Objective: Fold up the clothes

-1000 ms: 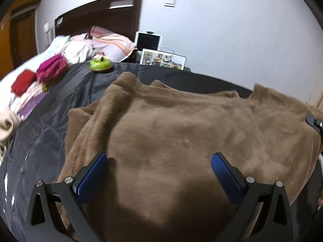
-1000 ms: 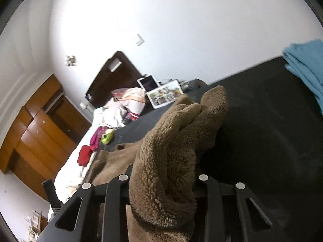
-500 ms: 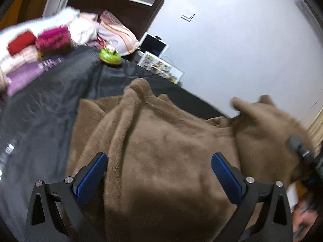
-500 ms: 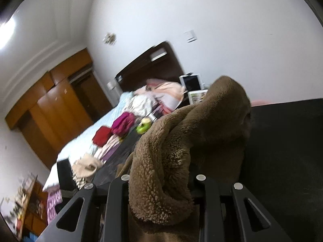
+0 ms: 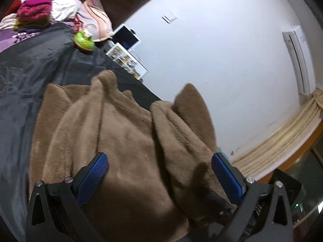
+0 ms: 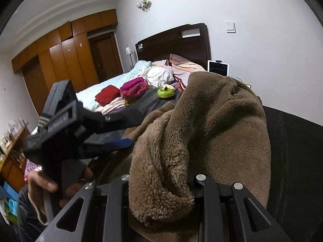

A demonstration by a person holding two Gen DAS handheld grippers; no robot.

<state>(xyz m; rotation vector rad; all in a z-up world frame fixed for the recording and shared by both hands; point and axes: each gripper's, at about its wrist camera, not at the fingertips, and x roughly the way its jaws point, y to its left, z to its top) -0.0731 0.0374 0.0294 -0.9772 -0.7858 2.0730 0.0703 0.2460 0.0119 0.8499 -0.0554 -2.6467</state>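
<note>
A brown fleece garment (image 5: 125, 137) lies on the dark sheet (image 5: 24, 76), with its right part raised into a thick fold (image 5: 181, 121). My left gripper (image 5: 161, 167) hovers open just above it, its blue pads (image 5: 94, 171) wide apart and nothing pinched between them. In the right wrist view my right gripper (image 6: 161, 183) is shut on a bunched edge of the garment (image 6: 212, 125), which drapes over its fingers and hides the tips. The left gripper's blue pad (image 6: 119, 142) shows close by on the left, held by a hand (image 6: 46, 183).
Folded red (image 6: 107, 94) and magenta (image 6: 134, 87) clothes lie on the bed behind, beside a green toy (image 6: 165, 93). A tablet (image 6: 218, 67) and a headboard (image 6: 175, 40) stand at the wall. A wooden wardrobe (image 6: 60, 60) fills the far left.
My right gripper has carried its bunch of fleece across the garment to right beside the left gripper, doubling the right part over. Both wrist views have rolled.
</note>
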